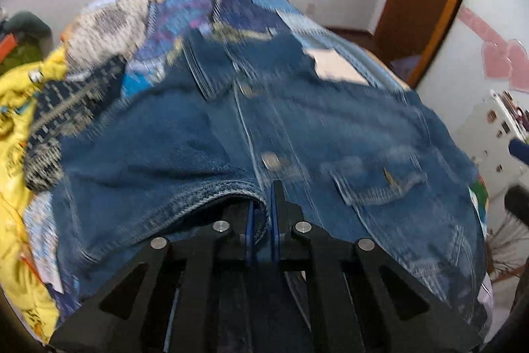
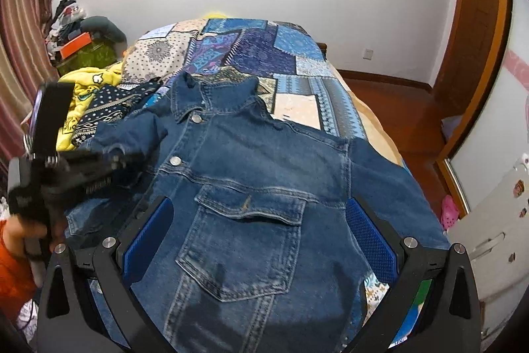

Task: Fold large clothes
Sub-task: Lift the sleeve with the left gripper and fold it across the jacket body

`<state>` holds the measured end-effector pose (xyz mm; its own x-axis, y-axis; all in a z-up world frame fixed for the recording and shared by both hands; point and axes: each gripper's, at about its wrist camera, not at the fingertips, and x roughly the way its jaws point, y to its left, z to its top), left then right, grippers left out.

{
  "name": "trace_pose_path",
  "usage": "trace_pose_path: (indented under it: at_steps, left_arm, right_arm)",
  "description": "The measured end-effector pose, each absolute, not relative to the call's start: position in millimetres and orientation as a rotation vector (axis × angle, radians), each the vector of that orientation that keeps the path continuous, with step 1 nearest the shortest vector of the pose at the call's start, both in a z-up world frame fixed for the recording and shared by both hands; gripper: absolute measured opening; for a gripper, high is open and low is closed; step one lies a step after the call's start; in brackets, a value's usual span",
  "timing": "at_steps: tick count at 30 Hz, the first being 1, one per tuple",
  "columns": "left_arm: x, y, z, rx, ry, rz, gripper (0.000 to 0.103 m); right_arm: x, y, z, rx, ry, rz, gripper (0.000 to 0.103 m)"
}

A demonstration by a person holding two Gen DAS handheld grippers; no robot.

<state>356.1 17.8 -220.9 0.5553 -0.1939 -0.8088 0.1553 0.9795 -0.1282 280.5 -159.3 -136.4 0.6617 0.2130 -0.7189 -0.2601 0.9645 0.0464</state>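
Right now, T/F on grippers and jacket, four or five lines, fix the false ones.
1. The left gripper is shut on the denim jacket. True.
2. The right gripper is clamped on the collar. False: its jaws stand wide open over the chest pocket, holding nothing.
3. The jacket lies front up on the patchwork bedspread. True.
4. The collar points toward the camera. False: it lies at the far end, toward the wall.
5. A yellow garment lies left of the jacket. True.
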Motion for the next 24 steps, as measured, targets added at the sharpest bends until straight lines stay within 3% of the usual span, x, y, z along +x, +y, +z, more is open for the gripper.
trace_pose_path:
  at_steps: [5, 7, 9, 17, 24]
  left_arm:
    - [344, 22, -237, -0.099, 1.035, -0.236, 0.009]
    - [341, 32, -236, -0.145, 1.053, -0.245, 0.021]
    - [335, 43, -232, -0.195, 1.047, -0.248, 0.039]
    - [307, 122, -201, -0.393, 0.938, -0.103, 0.069]
    - [293, 194, -234, -0.704, 0.976, -0.053, 0.071]
  right_arm:
    - [280, -165, -141, -0.038, 0.826, 0.260, 0.103]
    - [280, -164, -142, -0.038, 0.832, 0.258, 0.103]
    - [279, -164, -143, -0.040, 0.834, 0.257, 0.103]
    - [283, -156, -144, -0.048, 0.839, 0.256, 0.103]
    - [285, -142, -146, -0.060, 0.846, 0.281, 0.103]
